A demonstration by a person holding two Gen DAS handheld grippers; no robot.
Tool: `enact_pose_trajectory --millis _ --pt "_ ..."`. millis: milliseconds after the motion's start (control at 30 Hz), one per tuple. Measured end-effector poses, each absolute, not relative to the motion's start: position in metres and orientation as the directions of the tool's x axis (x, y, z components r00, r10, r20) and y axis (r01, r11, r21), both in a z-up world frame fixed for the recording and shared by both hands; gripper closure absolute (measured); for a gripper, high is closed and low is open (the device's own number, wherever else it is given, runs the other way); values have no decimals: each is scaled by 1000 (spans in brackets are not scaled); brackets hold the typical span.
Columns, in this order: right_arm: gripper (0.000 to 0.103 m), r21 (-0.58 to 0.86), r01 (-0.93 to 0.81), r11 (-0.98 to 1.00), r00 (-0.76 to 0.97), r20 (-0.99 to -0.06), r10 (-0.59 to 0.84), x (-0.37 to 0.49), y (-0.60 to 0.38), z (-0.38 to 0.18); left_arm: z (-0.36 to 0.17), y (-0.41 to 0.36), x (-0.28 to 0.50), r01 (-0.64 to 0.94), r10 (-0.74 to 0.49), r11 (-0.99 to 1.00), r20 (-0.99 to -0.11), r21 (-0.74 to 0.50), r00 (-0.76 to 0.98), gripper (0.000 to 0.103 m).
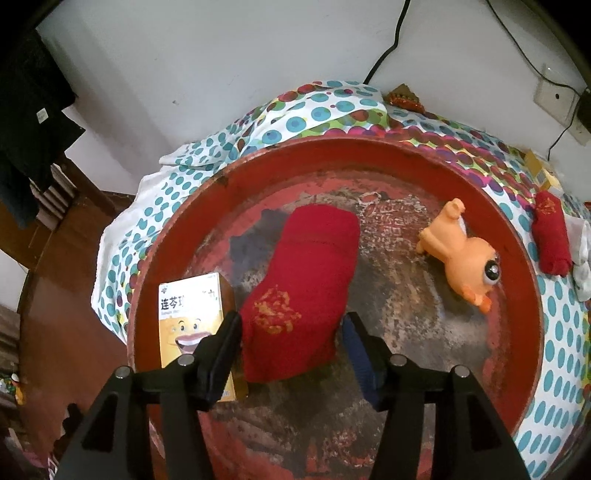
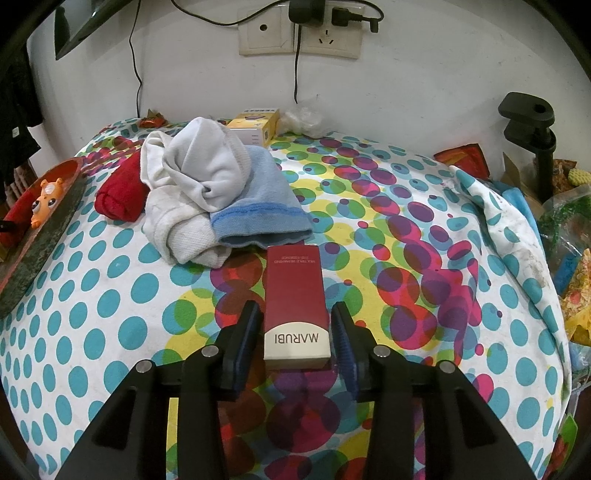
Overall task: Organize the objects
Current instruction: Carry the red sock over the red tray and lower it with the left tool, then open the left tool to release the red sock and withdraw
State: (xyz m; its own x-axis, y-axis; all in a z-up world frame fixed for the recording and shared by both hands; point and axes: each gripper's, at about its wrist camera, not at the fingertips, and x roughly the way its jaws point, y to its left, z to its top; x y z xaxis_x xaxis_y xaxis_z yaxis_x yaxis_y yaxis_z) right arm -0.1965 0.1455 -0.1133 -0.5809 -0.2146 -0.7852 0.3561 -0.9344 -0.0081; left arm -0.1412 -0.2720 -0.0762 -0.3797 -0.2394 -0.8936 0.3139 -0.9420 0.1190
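A rolled red sock with gold stitching lies in the worn round red tray. My left gripper stands open around the sock's near end, with a slim gap at the right finger. Also in the tray are a yellow cartoon box on the left and an orange toy animal on the right. A red MARUBI box lies flat on the dotted cloth. My right gripper straddles it, open, with narrow gaps at both pads.
White socks, a blue sock and another red sock roll are heaped beyond the red box. A second yellow box sits by the wall. A black clamp stand and bags crowd the right edge. Cables hang from wall sockets.
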Motion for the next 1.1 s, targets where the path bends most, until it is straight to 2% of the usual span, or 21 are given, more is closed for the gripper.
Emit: enact_pose_trajectory --millis 233,300,433,800,933,1100 --pt "65 -9 356 -935 -581 -785 -213 -194 140 -113 -71 -266 -127 287 -239 -949 -889 130 -390 45" --pt "64 -9 355 -935 -581 -785 -214 -194 139 -113 -68 -263 -123 276 -230 -953 -888 123 -399 37" --pt "64 -12 354 -935 -582 -785 -210 -193 137 -112 -62 -256 -116 251 -227 -960 -878 127 -422 37" --pt "64 -13 352 -936 -583 -785 -208 -191 132 -112 -60 -251 -88 201 -128 -979 -887 41 -444 37" --pt "59 -18 342 -940 -585 -786 -198 -191 133 -112 -62 -254 -76 182 -58 -983 -884 -31 -463 37" --pt "58 -23 337 -941 -587 -787 -191 -194 136 -113 -60 -256 -60 196 -68 -980 -866 -35 -495 37"
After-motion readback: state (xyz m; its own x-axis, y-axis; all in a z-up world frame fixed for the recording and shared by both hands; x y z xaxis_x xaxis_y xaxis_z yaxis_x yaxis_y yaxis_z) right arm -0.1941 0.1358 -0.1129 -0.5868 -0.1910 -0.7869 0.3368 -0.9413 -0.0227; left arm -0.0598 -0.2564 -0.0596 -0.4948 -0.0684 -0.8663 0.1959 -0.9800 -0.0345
